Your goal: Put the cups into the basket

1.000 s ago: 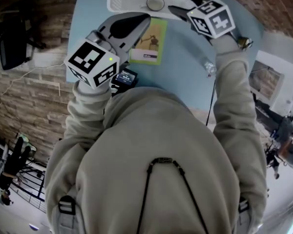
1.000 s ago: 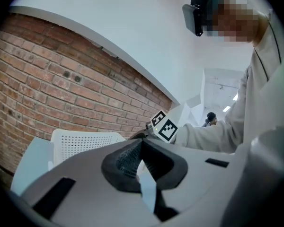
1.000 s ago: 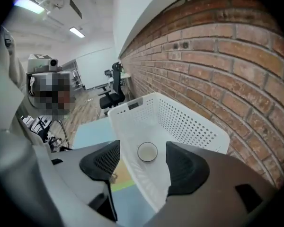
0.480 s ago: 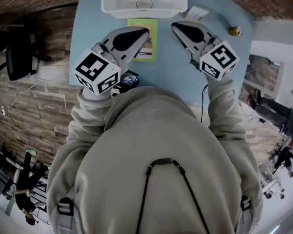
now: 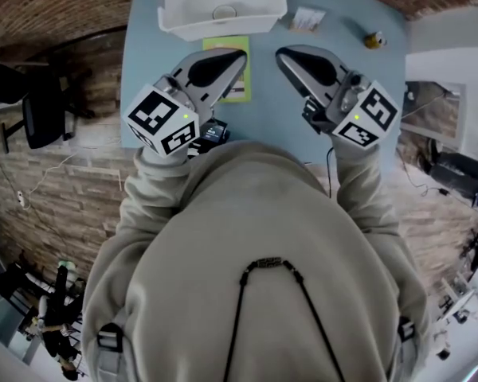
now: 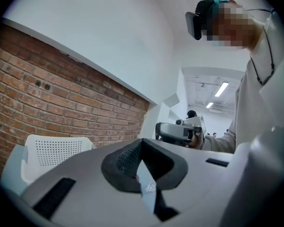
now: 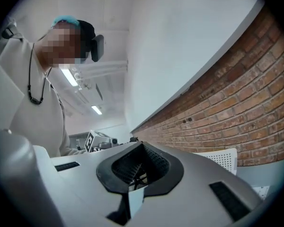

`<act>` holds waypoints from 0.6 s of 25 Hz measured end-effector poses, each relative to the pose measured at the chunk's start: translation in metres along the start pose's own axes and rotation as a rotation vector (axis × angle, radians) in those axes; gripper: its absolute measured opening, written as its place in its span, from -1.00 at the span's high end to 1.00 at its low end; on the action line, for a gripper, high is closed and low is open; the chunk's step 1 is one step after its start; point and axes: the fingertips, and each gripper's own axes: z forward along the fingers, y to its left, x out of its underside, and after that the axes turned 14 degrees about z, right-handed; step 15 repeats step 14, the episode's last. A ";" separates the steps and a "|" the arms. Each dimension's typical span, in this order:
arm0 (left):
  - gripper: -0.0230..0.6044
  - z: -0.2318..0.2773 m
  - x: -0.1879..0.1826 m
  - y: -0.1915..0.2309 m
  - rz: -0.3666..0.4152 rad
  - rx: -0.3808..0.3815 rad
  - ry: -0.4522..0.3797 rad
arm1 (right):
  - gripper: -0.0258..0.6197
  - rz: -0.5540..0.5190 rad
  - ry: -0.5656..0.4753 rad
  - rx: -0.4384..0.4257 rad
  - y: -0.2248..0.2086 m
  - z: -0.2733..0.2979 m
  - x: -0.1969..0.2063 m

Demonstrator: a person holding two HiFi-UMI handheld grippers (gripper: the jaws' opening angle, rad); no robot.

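A white perforated basket (image 5: 183, 10) stands at the far edge of the blue table (image 5: 295, 122). One pale round cup (image 5: 224, 12) lies inside it. My left gripper (image 5: 240, 53) is held level above the table, short of the basket, shut with nothing in it. My right gripper (image 5: 280, 54) hangs beside it at about the same height, also shut and empty. In the left gripper view the jaws (image 6: 142, 143) meet, with the basket (image 6: 52, 150) low at the left. In the right gripper view the closed jaws (image 7: 142, 148) fill the bottom and the basket's (image 7: 222, 157) rim shows at the right.
A green card (image 5: 237, 90) lies on the table under the left gripper. A white packet (image 5: 307, 18) and a small yellow thing (image 5: 373, 40) sit at the far right. A black device (image 5: 212, 130) rests at the near edge. Brick floor surrounds the table.
The right gripper was open over the basket beside the cup; it has shut, empty, and drawn back toward me. The left gripper shifted slightly. The cup stays in the basket.
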 end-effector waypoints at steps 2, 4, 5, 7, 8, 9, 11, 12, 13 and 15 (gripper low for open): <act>0.93 0.001 -0.003 -0.005 -0.001 0.005 -0.001 | 0.88 -0.011 0.004 0.005 0.005 -0.002 0.000; 0.93 0.001 -0.005 -0.008 0.008 0.008 0.000 | 0.88 -0.014 0.009 0.009 0.008 -0.004 0.002; 0.93 0.001 -0.005 -0.010 0.014 0.008 0.000 | 0.88 -0.015 0.012 0.010 0.009 -0.005 0.002; 0.93 -0.001 -0.006 -0.011 0.021 0.005 0.002 | 0.88 -0.022 0.021 0.014 0.010 -0.006 0.005; 0.93 -0.001 -0.006 -0.011 0.020 0.003 0.003 | 0.88 -0.030 0.027 0.018 0.011 -0.006 0.006; 0.93 -0.001 -0.006 -0.011 0.020 0.002 0.001 | 0.88 -0.041 0.036 0.022 0.011 -0.005 0.008; 0.93 -0.002 -0.004 -0.009 0.022 0.005 -0.012 | 0.88 -0.066 0.053 0.026 0.012 -0.001 0.011; 0.93 -0.002 -0.003 -0.006 0.027 0.006 -0.018 | 0.88 -0.075 0.056 0.024 0.012 0.001 0.011; 0.93 -0.003 -0.002 -0.004 0.031 0.007 -0.021 | 0.88 -0.081 0.057 0.022 0.012 0.004 0.011; 0.93 -0.004 -0.002 -0.002 0.036 0.007 -0.023 | 0.88 -0.087 0.057 0.020 0.012 0.007 0.011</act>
